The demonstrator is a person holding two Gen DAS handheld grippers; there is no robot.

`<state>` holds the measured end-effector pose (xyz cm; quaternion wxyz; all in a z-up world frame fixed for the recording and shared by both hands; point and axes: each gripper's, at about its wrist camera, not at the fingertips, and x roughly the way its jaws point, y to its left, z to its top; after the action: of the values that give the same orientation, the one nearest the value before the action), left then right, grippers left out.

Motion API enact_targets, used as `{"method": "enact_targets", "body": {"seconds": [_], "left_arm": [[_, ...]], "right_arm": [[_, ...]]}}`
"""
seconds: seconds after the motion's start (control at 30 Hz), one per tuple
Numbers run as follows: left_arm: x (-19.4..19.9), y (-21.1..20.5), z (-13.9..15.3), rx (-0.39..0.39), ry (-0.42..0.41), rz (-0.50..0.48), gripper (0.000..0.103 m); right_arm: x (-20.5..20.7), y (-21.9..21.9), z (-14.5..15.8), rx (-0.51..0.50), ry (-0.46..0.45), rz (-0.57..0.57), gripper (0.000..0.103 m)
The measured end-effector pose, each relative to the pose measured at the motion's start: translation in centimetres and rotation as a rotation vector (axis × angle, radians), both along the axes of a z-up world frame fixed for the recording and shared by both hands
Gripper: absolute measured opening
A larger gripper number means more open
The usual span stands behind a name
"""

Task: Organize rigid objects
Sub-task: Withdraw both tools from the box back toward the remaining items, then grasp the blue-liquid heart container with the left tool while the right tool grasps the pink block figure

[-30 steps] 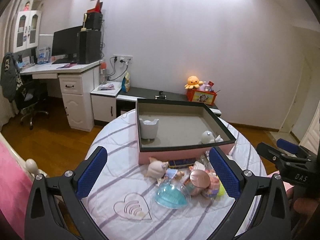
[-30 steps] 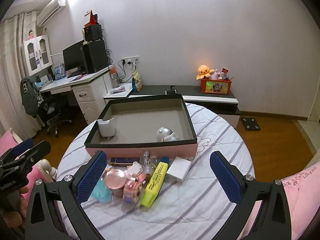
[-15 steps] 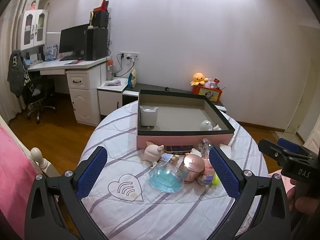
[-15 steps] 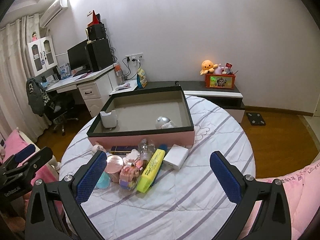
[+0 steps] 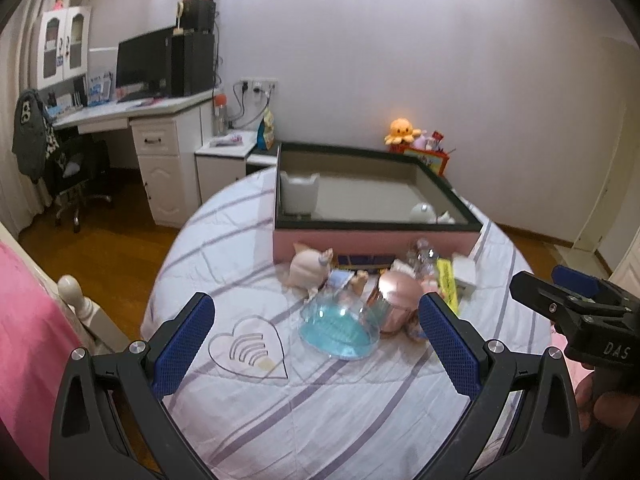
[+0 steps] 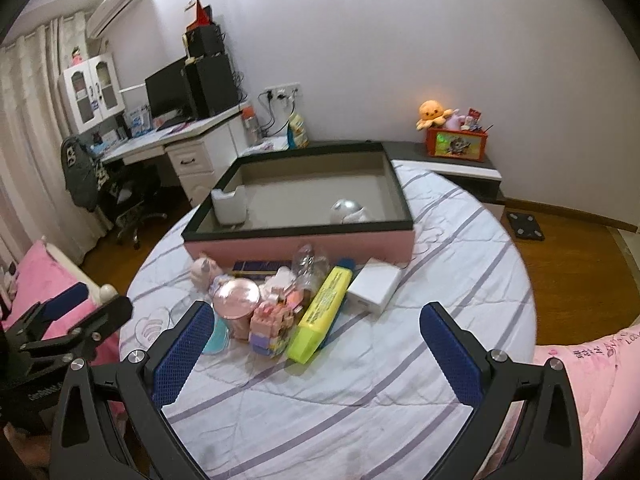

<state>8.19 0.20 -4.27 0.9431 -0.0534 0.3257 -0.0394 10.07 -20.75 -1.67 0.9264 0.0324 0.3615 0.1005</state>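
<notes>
A pink box with a dark rim (image 5: 376,236) (image 6: 300,246) stands at the table's far side, holding a white cup (image 5: 299,197) and a white round toy (image 6: 348,210). In front of it lies a pile: a blue clear dome (image 5: 340,326), a rose-gold lid (image 5: 398,304) (image 6: 236,300), a pink figure (image 5: 310,270), a yellow marker (image 6: 322,312), a white block (image 6: 374,284) and a brick toy (image 6: 272,326). My left gripper (image 5: 316,344) is open and empty above the near side of the pile. My right gripper (image 6: 316,354) is open and empty.
A clear heart-shaped piece (image 5: 250,346) lies left of the pile on the round table's striped cloth (image 6: 400,380). A pink bed (image 5: 28,340) is at the left, a desk (image 5: 132,120) and a low cabinet behind the table.
Both grippers have pulled back and risen a little, so the pile sits farther ahead. Both stay open. Nothing on the table has moved.
</notes>
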Motion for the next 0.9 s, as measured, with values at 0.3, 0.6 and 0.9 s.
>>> {"method": "enact_targets", "body": {"seconds": [0.3, 0.6, 0.9], "left_arm": [[1.9, -0.6, -3.6, 0.002, 0.101, -0.031, 0.103], [3.6, -1.5, -6.8, 0.016, 0.169, -0.077, 0.103], [6.1, -2.1, -8.3, 0.027, 0.188, -0.107, 0.102]], "right_arm": [[1.9, 1.4, -3.0, 0.001, 0.084, 0.05, 0.091], [3.7, 2.4, -4.8, 0.023, 0.147, 0.115, 0.07], [5.0, 4.2, -5.9, -0.021, 0.154, 0.186, 0.058]]}}
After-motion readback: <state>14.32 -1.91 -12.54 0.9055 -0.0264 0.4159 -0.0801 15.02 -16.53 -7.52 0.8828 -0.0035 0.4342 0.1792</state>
